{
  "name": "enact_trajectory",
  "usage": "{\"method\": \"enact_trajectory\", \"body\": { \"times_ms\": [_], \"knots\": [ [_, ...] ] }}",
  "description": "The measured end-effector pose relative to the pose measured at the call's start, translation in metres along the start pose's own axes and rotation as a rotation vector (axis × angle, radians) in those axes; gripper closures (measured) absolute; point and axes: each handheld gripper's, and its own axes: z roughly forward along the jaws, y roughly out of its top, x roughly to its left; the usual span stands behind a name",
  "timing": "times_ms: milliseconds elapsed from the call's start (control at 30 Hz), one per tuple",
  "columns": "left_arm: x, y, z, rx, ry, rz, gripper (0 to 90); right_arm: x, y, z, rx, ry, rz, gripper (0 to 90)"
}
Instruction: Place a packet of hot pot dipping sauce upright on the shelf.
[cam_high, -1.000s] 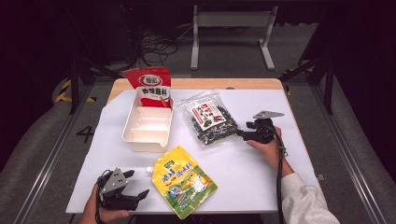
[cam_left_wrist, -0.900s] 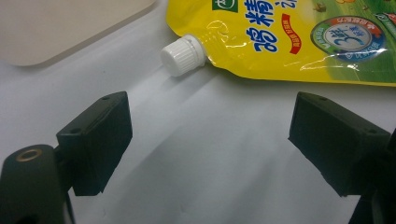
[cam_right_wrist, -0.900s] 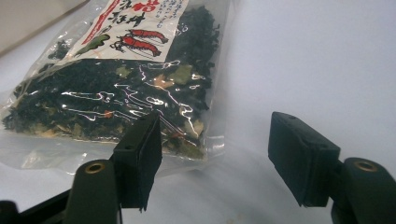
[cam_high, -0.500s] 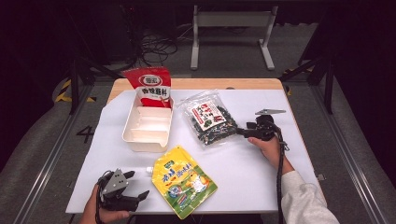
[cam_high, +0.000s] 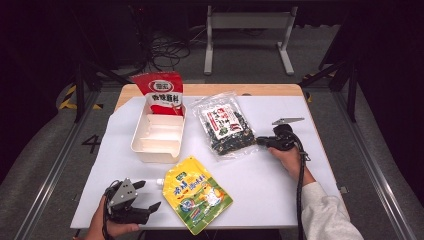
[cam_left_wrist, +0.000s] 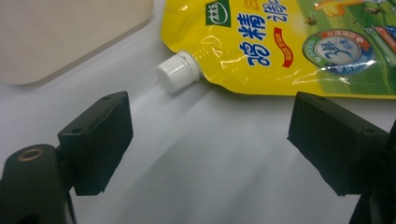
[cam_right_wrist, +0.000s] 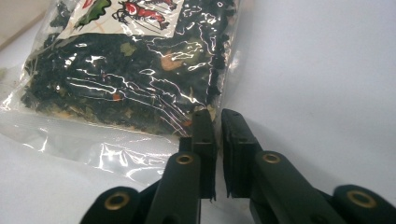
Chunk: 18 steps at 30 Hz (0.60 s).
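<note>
My left gripper (cam_high: 150, 195) rests near the table's front left corner, held by a hand, with its jaws wide open (cam_left_wrist: 217, 135) and nothing between them. Just beyond it lies a yellow spouted pouch (cam_high: 197, 192) (cam_left_wrist: 289, 46) with its white cap (cam_left_wrist: 177, 72) pointing toward the gripper. My right gripper (cam_high: 259, 141) (cam_right_wrist: 219, 116) is shut, its tips at the near right corner of a clear bag of dark dried seaweed (cam_high: 225, 125) (cam_right_wrist: 130, 70). Whether the tips pinch the plastic film I cannot tell.
A white divided tray (cam_high: 145, 155) (cam_left_wrist: 60, 32) stands left of centre. Against its far end leans a red snack bag (cam_high: 162, 92). The table (cam_high: 280, 185) is covered in white, and black stands and cables lie on the floor behind it.
The right gripper has shifted very slightly beside the seaweed bag. The left gripper and the objects have stayed in place.
</note>
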Motion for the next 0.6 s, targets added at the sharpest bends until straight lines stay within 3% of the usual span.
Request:
{"method": "enact_trajectory", "body": {
  "times_ms": [133, 233, 300, 333, 467, 600],
  "knots": [
    [0.003, 0.003, 0.002, -0.002, -0.001, 0.001, 14.8, 0.002, 0.000, -0.002, -0.008, -0.004, -0.016, 90.0],
    [0.003, 0.006, 0.004, -0.002, -0.009, 0.006, 14.8, 0.001, -0.001, -0.004, -0.021, 0.011, 0.001, 89.0],
    [0.002, 0.007, 0.006, 0.001, -0.011, 0.012, 14.8, 0.002, -0.001, -0.008, -0.031, 0.004, 0.011, 81.2],
    [0.002, 0.006, 0.006, 0.004, -0.013, 0.014, 14.8, 0.003, 0.000, -0.010, -0.032, 0.002, 0.017, 70.0],
    [0.002, 0.004, 0.005, 0.006, -0.011, 0.013, 14.7, 0.003, -0.004, -0.015, -0.027, -0.001, 0.048, 54.3],
    [-0.001, 0.004, 0.006, 0.011, -0.019, 0.013, 14.8, 0.003, -0.006, -0.014, 0.001, 0.050, 0.092, 48.7]
  ]
}}
